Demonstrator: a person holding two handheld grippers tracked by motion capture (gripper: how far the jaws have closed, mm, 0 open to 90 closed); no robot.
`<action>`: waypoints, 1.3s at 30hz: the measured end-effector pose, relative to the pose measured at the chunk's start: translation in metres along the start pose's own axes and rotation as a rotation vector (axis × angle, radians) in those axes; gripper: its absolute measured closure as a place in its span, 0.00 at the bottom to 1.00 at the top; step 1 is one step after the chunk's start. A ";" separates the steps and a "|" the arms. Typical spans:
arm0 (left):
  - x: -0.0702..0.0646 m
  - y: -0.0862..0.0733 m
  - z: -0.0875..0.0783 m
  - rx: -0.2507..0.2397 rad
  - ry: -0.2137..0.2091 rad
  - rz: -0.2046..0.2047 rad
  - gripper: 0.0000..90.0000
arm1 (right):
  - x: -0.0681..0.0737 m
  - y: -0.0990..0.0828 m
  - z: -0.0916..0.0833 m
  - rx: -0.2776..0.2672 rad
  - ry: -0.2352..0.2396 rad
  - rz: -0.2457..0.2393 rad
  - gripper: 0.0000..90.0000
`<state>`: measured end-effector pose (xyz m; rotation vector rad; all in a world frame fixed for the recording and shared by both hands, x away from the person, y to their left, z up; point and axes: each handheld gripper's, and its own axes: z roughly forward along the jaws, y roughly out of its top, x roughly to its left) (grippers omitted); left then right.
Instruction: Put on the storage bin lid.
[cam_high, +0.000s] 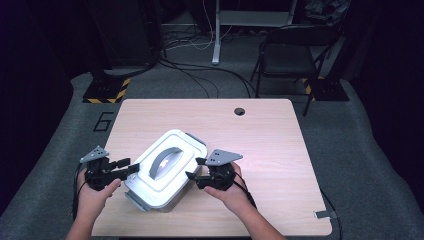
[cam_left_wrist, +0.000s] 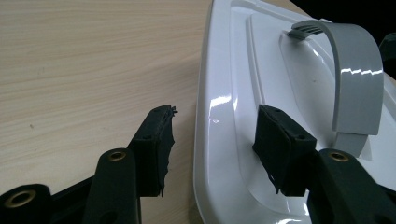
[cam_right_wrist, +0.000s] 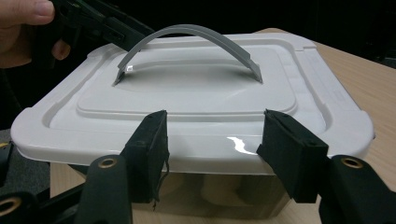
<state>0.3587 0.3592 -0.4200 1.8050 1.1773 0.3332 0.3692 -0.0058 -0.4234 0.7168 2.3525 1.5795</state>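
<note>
box: white rectangular plastic storage box (cam_high: 165, 172) with clip-on lid and grey arched handle (cam_high: 162, 161), near front edge of light wooden table (cam_high: 270, 145), sitting skewed
left gripper (cam_high: 131, 166): jaws part open, straddling lid rim, one pad over lid, one outside; nothing gripped
right gripper (cam_high: 197, 168): jaws part open, level with lid edge at opposite side (holding nothing)
step: likely unseating the lid
tip: lift both sides evenly, keep base down

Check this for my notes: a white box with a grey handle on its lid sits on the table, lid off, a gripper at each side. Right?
Not quite: the lid is on, seated over the box; the right gripper view shows it. The grey handle, the table and the left gripper and right gripper at its sides hold.
</note>
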 end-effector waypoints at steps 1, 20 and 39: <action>0.000 0.000 0.000 -0.002 0.002 0.001 0.48 | 0.000 0.001 -0.001 0.000 0.001 -0.006 0.45; 0.030 0.001 -0.025 -0.101 0.074 -0.045 0.43 | -0.020 -0.008 -0.030 -0.013 -0.092 0.050 0.43; 0.069 -0.020 -0.007 -0.061 0.158 -0.078 0.38 | -0.058 -0.039 -0.051 0.054 -0.246 0.141 0.40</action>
